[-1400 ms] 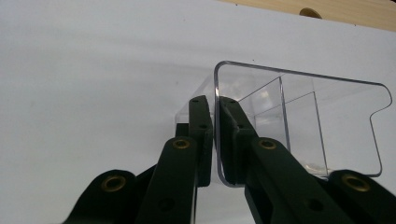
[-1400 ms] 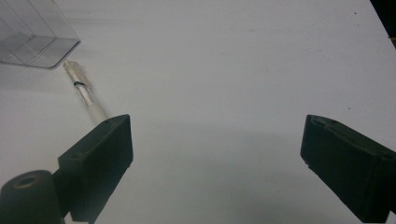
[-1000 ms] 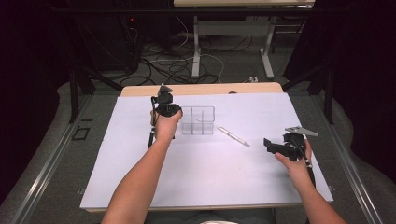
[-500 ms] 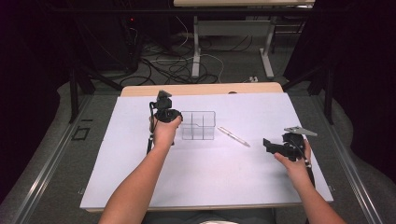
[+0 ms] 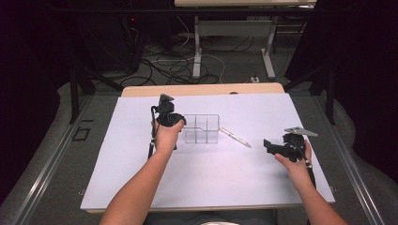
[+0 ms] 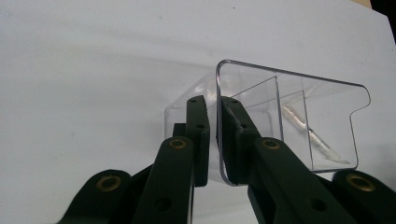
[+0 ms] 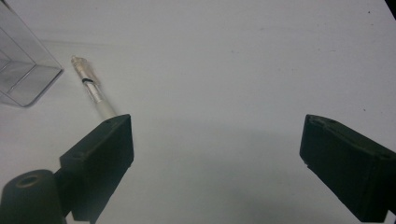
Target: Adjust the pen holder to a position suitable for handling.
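Table (image 5: 206, 187) has a white sheet on top, light wood edge showing at the far side. Floor (image 5: 225, 70) is grey, carpet-like. Beyond the far edge: a loose tangle of black and white cables (image 5: 173, 65) on the floor, plus a second desk (image 5: 244, 3) with pale metal legs and a light top. Metal rails (image 5: 42, 173) run along the floor on both sides of the table. Dark curtains or panels (image 5: 361, 70) left and right, room dim around the edges, small red indicator light (image 5: 133, 20) at the back left.

Clear organiser (image 5: 202, 129), black tool (image 6: 214, 140), white table (image 5: 234, 187).
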The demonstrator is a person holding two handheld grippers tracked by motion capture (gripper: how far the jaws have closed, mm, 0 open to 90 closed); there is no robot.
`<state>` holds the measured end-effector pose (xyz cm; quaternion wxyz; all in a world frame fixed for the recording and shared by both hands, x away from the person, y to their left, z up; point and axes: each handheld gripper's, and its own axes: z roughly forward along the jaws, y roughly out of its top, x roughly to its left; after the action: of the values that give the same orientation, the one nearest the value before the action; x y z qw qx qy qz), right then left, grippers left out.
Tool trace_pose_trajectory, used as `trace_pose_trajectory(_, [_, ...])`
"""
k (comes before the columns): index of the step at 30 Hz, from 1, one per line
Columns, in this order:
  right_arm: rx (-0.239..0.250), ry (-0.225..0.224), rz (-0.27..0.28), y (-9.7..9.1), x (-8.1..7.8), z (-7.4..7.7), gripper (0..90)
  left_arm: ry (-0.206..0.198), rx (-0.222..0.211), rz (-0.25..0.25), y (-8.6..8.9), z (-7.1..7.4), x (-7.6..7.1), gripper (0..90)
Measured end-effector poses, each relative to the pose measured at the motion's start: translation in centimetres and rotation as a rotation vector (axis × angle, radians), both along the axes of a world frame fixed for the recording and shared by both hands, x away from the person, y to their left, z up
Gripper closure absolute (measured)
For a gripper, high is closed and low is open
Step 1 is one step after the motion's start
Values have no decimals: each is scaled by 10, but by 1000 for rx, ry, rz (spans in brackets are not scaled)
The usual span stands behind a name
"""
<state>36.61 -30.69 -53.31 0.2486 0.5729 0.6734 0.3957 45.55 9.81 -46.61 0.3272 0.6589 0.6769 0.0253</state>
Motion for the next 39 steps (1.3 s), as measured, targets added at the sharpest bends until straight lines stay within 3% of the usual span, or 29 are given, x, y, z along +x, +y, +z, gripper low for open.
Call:
trace_pose_trajectory(7, [2, 5, 0, 0, 0, -1, 95, 2, -34, -14, 4, -2, -6, 815])
trace_pose_trajectory(15, [1, 5, 0, 1, 0, -1, 95, -6, -23, -26, 3, -2, -5, 815])
trace_pose_trajectory(26, [1, 9, -1, 0, 0, -2, 96, -16, -45, -42, 5, -4, -3, 803])
trace_pose_trajectory(29, [6, 10, -3, 1, 0, -1, 97, -30, -73, -50, 7, -3, -3, 760])
trace_pose_trajectory(39, [0, 7, 2, 0, -1, -1, 99, -64, -82, -55, 21, -2, -8, 654])
